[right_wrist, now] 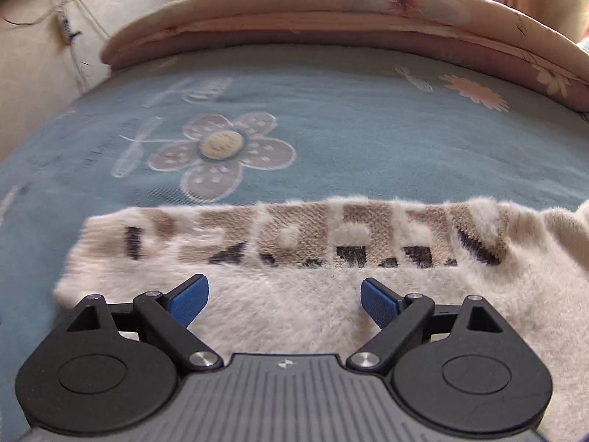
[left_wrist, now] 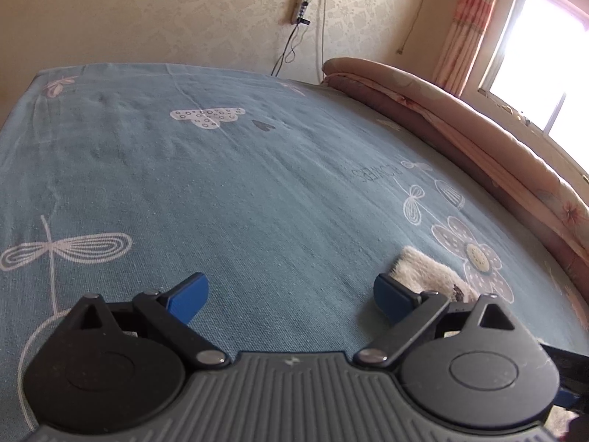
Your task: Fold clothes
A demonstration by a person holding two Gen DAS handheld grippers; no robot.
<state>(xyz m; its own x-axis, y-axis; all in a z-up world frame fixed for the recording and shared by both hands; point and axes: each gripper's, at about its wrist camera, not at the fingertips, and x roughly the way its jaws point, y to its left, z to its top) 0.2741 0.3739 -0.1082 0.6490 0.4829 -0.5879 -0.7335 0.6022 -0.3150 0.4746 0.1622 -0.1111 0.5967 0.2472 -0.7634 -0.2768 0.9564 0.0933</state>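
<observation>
A fluffy cream sweater (right_wrist: 331,305) with brown and black knitted letters lies flat on the blue bedsheet (right_wrist: 349,140). My right gripper (right_wrist: 284,302) is open and empty, held just above the sweater's plain lower part. In the left wrist view only a corner of the sweater (left_wrist: 427,269) shows, just behind the right fingertip (left_wrist: 390,300). My left gripper (left_wrist: 291,300) is open and empty over bare bedsheet (left_wrist: 221,184), to the left of the sweater.
A folded pink floral quilt (right_wrist: 331,11) lies along the far side of the bed, also in the left wrist view (left_wrist: 460,118). A wall with cables and a power strip (left_wrist: 302,7) stands beyond the bed. A window (left_wrist: 545,55) with a curtain is at the right.
</observation>
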